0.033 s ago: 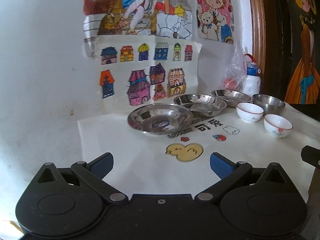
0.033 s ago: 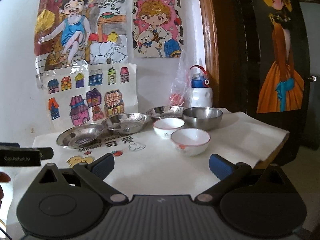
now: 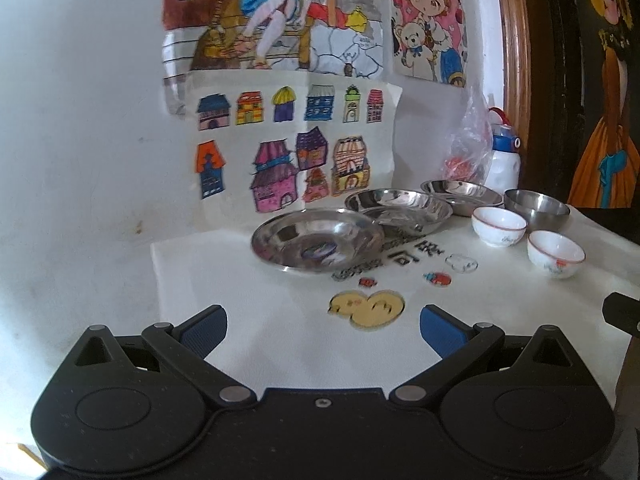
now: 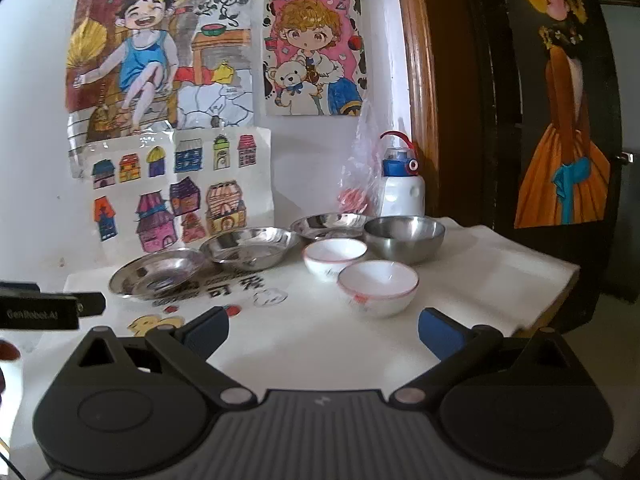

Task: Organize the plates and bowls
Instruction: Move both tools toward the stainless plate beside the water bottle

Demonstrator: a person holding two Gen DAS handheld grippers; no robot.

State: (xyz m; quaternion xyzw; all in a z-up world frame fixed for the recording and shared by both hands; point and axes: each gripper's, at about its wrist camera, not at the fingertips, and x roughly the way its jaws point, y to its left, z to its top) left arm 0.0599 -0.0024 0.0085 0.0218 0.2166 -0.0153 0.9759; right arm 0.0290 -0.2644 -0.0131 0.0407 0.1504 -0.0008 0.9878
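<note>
Nothing had shifted since the earlier frame, left gripper [image 3: 323,322] and right gripper [image 4: 323,326] gaped wide, empty, rear shallow steel plate [image 4: 328,225] partly hidden behind white ceramic bowl [image 4: 335,259], tablecloth lettering [image 3: 404,257] blurred.

Three shallow round stainless-steel plates [image 4: 158,272] [image 4: 250,248] [image 4: 328,226], one deep stainless-steel bowl [image 4: 404,238] and two small white ceramic bowls with red rims [image 4: 334,258] [image 4: 376,286] stand on a white-clothed table [image 4: 480,276], alongside one white water bottle with a blue cap [image 4: 402,186].

Home, children's drawings [image 4: 160,52] (taped up), tableware
</note>
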